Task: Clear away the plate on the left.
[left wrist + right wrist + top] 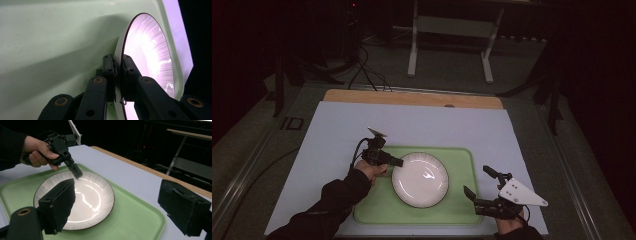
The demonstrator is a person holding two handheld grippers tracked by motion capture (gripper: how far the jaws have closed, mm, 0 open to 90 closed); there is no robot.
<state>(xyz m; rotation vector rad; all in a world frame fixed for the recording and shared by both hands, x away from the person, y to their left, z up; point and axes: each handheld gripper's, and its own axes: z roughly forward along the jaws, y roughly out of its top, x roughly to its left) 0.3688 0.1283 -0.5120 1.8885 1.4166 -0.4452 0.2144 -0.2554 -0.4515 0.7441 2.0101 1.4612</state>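
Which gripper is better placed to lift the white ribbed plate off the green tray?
Left gripper: its jaws already pinch the white ribbed plate's rim. Right gripper sits open beside the green tray.

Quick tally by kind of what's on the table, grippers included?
Plate: 1, white, rim clamped by the left gripper
Tray: 1, green, under the plate
Grippers: 2, left one plus the right gripper, open
Total: 4
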